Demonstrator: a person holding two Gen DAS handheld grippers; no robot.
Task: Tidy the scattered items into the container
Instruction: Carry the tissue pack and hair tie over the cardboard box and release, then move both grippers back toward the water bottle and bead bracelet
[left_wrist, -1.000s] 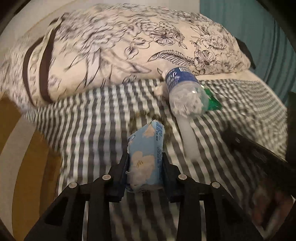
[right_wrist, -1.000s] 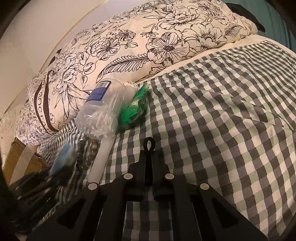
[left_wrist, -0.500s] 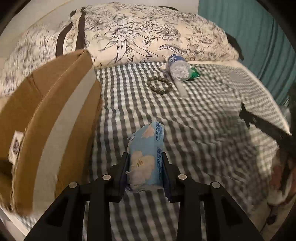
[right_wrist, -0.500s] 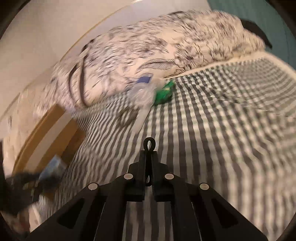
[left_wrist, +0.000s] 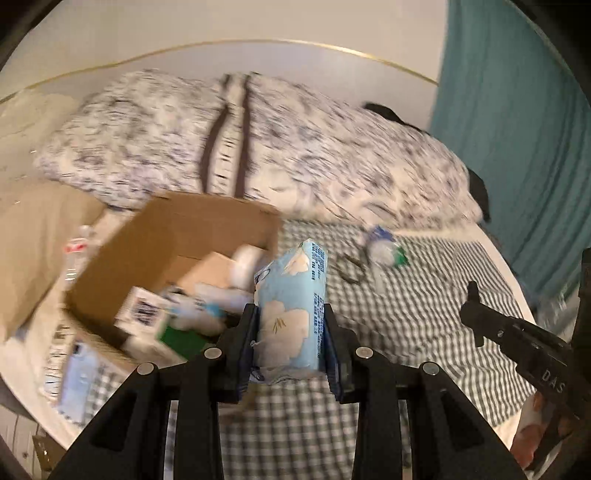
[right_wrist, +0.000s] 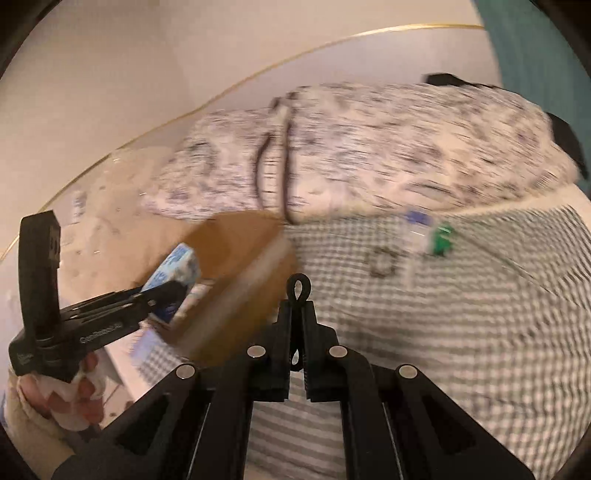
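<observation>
My left gripper (left_wrist: 290, 314) is shut on a light blue flowered tissue pack (left_wrist: 291, 288), held upright just right of an open cardboard box (left_wrist: 177, 229) with several items in it. From the right wrist view, the left gripper (right_wrist: 166, 291) holds the pack (right_wrist: 181, 266) by the box (right_wrist: 236, 273). My right gripper (right_wrist: 298, 306) is shut, with a thin black loop (right_wrist: 298, 286) sticking out of its tips; it also shows at the right (left_wrist: 472, 295). A clear bottle (left_wrist: 382, 249), a green packet (left_wrist: 400, 260) and a bead bracelet (left_wrist: 351, 267) lie far off on the checked sheet.
A big flowered pillow (left_wrist: 295, 147) lies across the head of the bed behind the box. A teal curtain (left_wrist: 517, 147) hangs at the right. The checked sheet (left_wrist: 406, 325) runs between the grippers and the bottle. A hand (right_wrist: 74, 391) holds the left gripper.
Both grippers have risen and drawn back from the bottle and bracelet, which now look small and far. The box has come into view, and the tissue pack now hangs at its edge.
</observation>
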